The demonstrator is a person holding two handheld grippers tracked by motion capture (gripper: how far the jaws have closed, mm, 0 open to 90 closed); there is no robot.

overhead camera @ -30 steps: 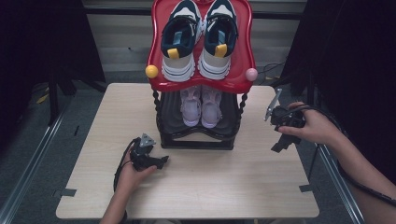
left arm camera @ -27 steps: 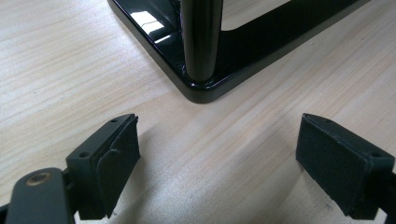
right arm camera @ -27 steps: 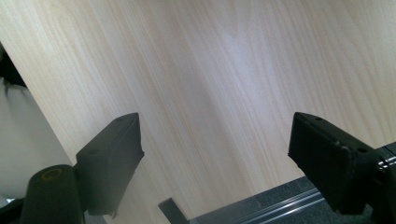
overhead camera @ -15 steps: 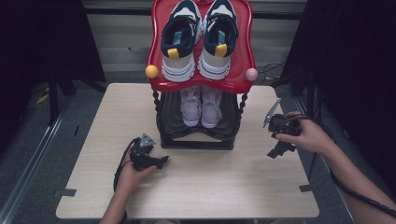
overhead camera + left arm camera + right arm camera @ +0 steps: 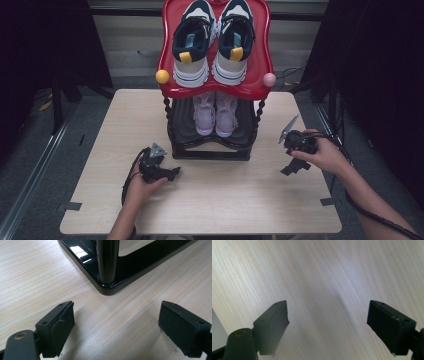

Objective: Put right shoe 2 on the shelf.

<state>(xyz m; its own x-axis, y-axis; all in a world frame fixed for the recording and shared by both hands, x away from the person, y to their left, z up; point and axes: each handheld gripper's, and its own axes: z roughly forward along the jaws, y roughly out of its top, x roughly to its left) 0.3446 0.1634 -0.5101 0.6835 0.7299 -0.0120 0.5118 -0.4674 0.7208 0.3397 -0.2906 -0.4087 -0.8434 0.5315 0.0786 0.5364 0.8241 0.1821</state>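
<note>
the black shoe rack (image 5: 210, 145) stands at the centre of the high view, lilac shoes (image 5: 215, 114) on its lower shelf, navy and white sneakers (image 5: 214, 40) on its red top tray (image 5: 260, 60). the left gripper (image 5: 167, 175), lower left of centre, has its jaws spread just beside the rack's base corner. the right gripper (image 5: 292, 167), at right, has its jaws spread over the bare wooden table (image 5: 225, 200).

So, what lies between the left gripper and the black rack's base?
Only bare wooden table separates the left gripper from the rack base, as the left gripper view shows.
</note>
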